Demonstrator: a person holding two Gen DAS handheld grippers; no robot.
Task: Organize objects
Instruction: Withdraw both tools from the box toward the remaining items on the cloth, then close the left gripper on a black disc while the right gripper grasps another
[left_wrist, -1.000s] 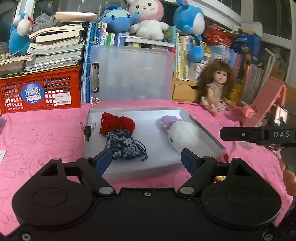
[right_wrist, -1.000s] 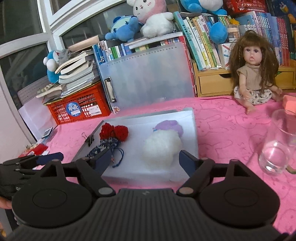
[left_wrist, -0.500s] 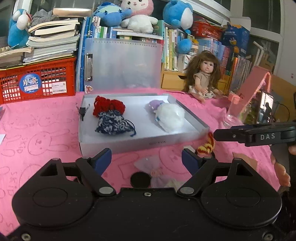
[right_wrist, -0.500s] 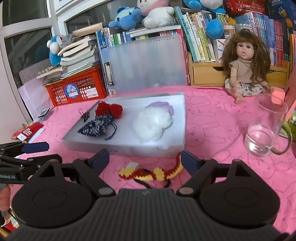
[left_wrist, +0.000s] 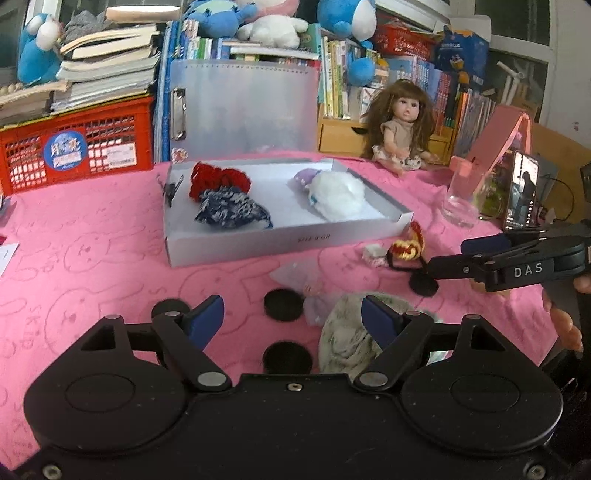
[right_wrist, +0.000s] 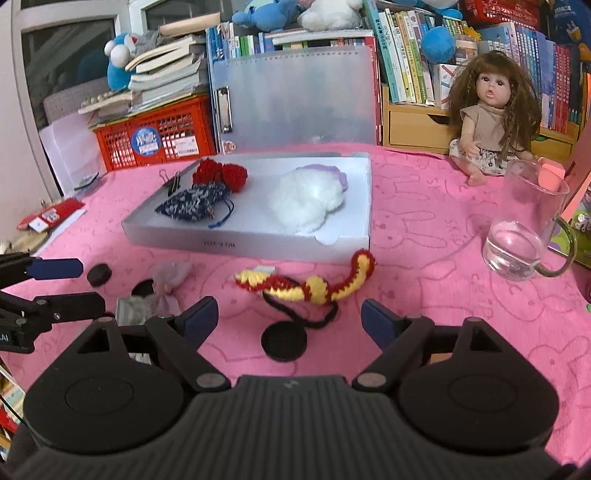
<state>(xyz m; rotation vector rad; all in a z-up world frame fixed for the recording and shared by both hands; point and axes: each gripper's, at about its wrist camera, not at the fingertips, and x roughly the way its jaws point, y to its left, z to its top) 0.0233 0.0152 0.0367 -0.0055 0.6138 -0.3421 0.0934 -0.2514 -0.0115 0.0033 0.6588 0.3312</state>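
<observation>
A shallow white box (left_wrist: 258, 242) (right_wrist: 243, 242) on the pink cloth holds a red knit piece (left_wrist: 218, 179) (right_wrist: 221, 173), a blue patterned pouch (left_wrist: 229, 212) (right_wrist: 192, 205) and a white fluffy toy (left_wrist: 338, 197) (right_wrist: 306, 199). In front of it lie a red-and-yellow crochet snake (right_wrist: 314, 282) (left_wrist: 406, 247), black round discs (left_wrist: 282, 304) (right_wrist: 283, 341), a lilac sheer pouch (right_wrist: 168, 280) and a grey cloth (left_wrist: 347, 339). My left gripper (left_wrist: 291, 319) is open above the discs and cloth. My right gripper (right_wrist: 290, 319) is open just before the snake.
A glass mug (right_wrist: 524, 236) stands at the right, a doll (right_wrist: 487, 114) behind it. A red crate (left_wrist: 74, 147), a clear folder (left_wrist: 243, 107) and books line the back. A black binder clip (right_wrist: 171, 182) sits on the box's left rim.
Both grippers have pulled back from the box toward the near edge. The snake, discs, pouch and cloth in front of the box have come into view. Both stay open.
</observation>
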